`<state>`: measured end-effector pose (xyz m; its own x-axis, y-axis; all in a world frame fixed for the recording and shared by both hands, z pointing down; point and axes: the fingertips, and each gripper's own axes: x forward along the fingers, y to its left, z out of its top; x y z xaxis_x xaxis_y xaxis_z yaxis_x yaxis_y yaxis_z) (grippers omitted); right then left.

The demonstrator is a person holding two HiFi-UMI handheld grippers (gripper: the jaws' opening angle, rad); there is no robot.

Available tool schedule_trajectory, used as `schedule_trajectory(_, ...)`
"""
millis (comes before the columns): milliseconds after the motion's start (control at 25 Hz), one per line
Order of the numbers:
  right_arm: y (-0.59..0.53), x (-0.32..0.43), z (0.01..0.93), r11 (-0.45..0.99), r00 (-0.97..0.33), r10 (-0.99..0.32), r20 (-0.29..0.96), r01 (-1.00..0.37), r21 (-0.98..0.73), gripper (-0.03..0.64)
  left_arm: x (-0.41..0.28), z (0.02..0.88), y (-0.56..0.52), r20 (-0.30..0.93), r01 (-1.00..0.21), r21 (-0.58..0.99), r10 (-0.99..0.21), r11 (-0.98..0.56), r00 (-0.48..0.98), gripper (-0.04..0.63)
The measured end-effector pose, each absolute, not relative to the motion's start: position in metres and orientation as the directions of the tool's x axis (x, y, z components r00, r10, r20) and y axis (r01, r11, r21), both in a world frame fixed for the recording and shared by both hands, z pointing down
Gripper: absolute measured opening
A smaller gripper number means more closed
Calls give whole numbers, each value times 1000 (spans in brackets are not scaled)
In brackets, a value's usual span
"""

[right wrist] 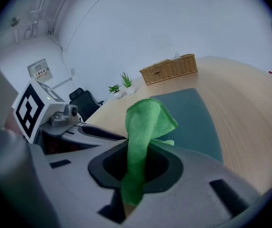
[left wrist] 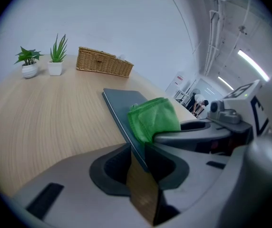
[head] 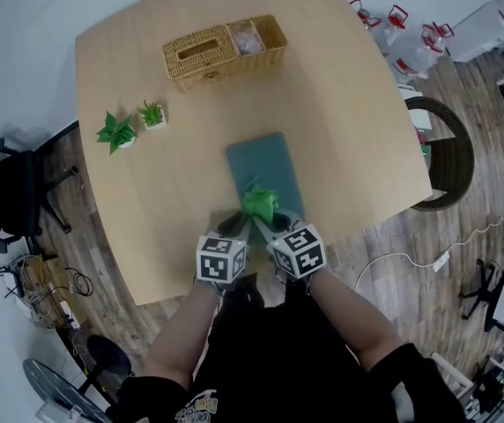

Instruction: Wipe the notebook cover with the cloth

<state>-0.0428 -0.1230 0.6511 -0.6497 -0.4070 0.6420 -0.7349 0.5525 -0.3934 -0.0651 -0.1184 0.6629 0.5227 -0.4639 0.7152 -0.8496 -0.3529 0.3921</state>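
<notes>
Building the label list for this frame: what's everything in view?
table: 1, light wood, centre of the head view
notebook: 1, dark teal, flat on the table's near middle
cloth: 1, green, over the notebook's near end
wicker basket: 1, tan, table's far side
potted plants: 2, green in white pots, table's left side
office chair: 1, black, floor at left
round chair: 1, dark brown, floor at right
cable: 1, white, floor at right
left gripper: 1, grey, jaws apart, notebook's near edge between them
right gripper: 1, grey, shut on the cloth
forearms: 2, bare, behind the grippers
</notes>
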Motion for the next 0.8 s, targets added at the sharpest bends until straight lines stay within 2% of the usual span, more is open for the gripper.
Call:
schedule_trajectory(560,-124,-39,651,607,-696,-330,638,-674,-421,64,-65,665,-119,727,-841,423,-427,-337,537,89)
schedule_trajectory(800,-127,-28,650,600,-690,-336,641,-682,-419,64,-65,664,-119,729,-839,429,-420,-334,540,89)
